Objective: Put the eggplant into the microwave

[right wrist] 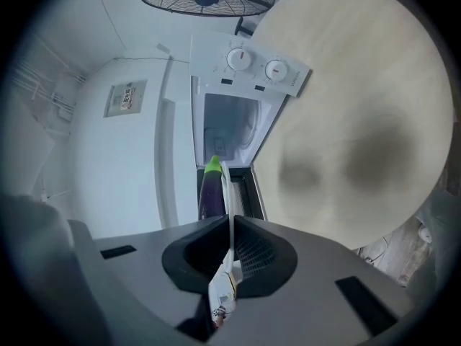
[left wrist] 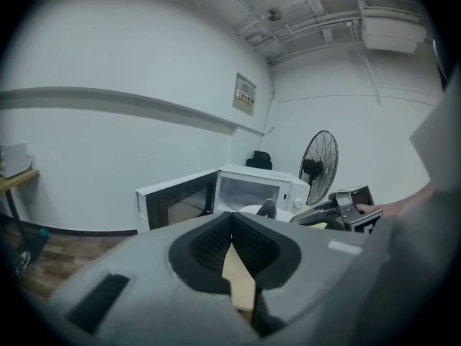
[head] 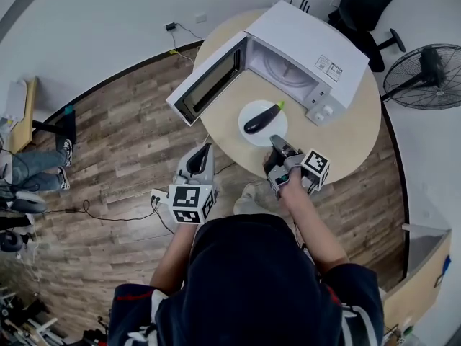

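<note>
Head view: eggplant (head: pixel 261 118) lies on white plate (head: pixel 274 130) on the round tabletop (head: pixel 353 128), just in front of the open microwave (head: pixel 310 38), whose door (head: pixel 209 81) is swung out to the left. Right gripper (head: pixel 274 140) is at the plate's near rim, eggplant just beyond its jaws; forearm reaches out over the tabletop edge. Left gripper (head: pixel 204 150) is held off the tabletop edge over the wood floor (head: pixel 108 164), well apart from the eggplant, pointed toward the door. Left gripper view: jaws together at the tips, nothing gripped; microwave, plate and eggplant are ahead, right gripper at right. Right gripper view: camera rolled sideways, jaws closed on the plate rim, seen edge-on as a thin white line; eggplant lies along the plate past the jaw tips, green stem toward the microwave cavity.
</note>
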`<state>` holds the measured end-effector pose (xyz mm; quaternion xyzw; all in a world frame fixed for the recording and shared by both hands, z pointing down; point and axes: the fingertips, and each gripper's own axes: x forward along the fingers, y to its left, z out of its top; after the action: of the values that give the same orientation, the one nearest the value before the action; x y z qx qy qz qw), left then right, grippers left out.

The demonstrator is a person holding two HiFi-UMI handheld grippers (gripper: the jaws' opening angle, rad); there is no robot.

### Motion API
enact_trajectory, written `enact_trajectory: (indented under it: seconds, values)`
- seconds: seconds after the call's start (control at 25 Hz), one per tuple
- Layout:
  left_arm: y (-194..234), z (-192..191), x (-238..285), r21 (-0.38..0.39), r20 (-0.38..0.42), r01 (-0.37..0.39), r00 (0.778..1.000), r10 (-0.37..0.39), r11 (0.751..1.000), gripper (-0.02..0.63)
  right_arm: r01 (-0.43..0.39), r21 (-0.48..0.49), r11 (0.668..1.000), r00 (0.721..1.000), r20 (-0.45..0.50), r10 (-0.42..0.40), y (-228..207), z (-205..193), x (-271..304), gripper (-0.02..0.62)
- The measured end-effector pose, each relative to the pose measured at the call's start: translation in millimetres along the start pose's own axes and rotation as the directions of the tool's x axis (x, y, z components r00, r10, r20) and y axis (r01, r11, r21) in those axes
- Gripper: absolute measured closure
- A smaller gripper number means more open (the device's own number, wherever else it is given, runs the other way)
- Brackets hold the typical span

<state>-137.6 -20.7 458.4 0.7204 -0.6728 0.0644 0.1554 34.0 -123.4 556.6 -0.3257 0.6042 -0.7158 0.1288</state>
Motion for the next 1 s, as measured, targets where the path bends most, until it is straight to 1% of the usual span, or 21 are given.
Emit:
enact_trajectory:
  seconds: [0.36, 0.6, 0.84, 1.0]
  values:
    - [-21.6, 10.7, 54.4, -0.001, -0.012, 0.028, 1.000, -0.028, 1.000, 0.591, 0.024, -0.002, 1.000, 1.000, 0.017, -0.024, -5.8, 52.4, 12.6, 0.575]
    - [-33.1, 12.6, 80.9, 0.002, -0.028, 0.043, 0.999, -0.043, 0.999, 0.591, 0.047, 0.009, 0.999, 0.999, 0.018, -0.047, -13.2, 72.0, 15.4, 0.575]
    - [-40.8, 14.7, 98.8, 0.020, -0.058, 0.071, 0.996, -0.069, 0.997, 0.591, 0.005, 0.023, 1.000, 0.999, 0.039, -0.006, -13.0, 87.9, 22.1, 0.574]
    - [-43.6, 16.9, 113.2, 0.027, -0.077, 0.099, 0.992, -0.097, 0.995, 0.591, -0.001, 0.055, 0.998, 0.998, 0.069, -0.003, -14.3, 94.1, 27.9, 0.575]
